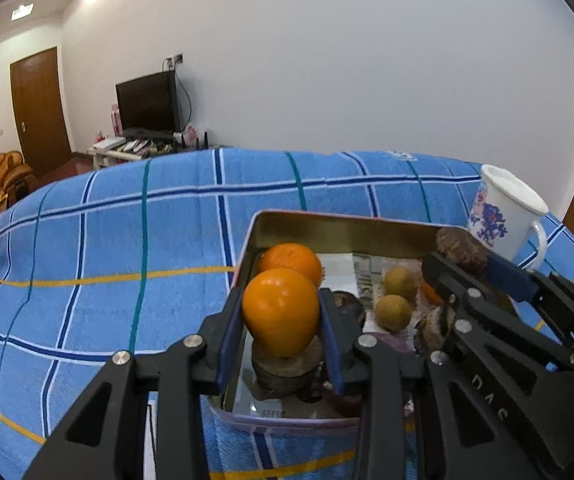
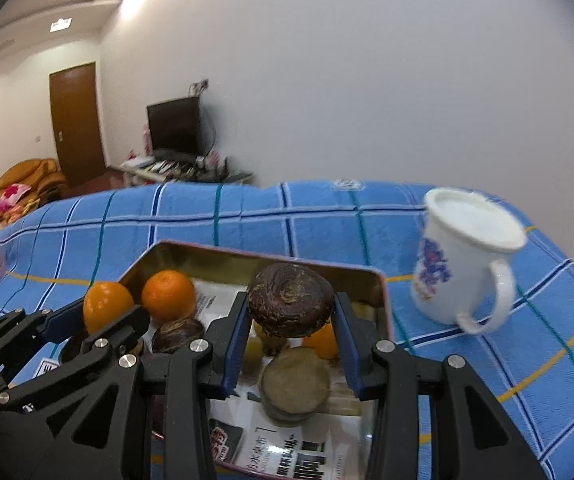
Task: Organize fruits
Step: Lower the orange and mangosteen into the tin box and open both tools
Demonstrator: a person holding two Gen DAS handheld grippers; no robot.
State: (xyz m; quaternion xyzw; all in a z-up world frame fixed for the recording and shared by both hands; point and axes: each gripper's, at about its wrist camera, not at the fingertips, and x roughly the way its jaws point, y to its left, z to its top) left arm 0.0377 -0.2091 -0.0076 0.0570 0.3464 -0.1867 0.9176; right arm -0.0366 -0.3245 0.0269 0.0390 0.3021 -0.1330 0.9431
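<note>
Directly below both grippers, fruit crowds the tin; left fingers clamp an orange, right fingers clamp a brown fruit.

Black gripper, blue pads, silver screws

Setting: a home living room.
Television on low stand, wooden door, orange armchair, checked blue cloth over the table.

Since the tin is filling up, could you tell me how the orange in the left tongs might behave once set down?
The orange looks round and smooth, so it will probably roll unless fruit in the tin stops it. Its glossy skin may slip between narrow pads.
</note>
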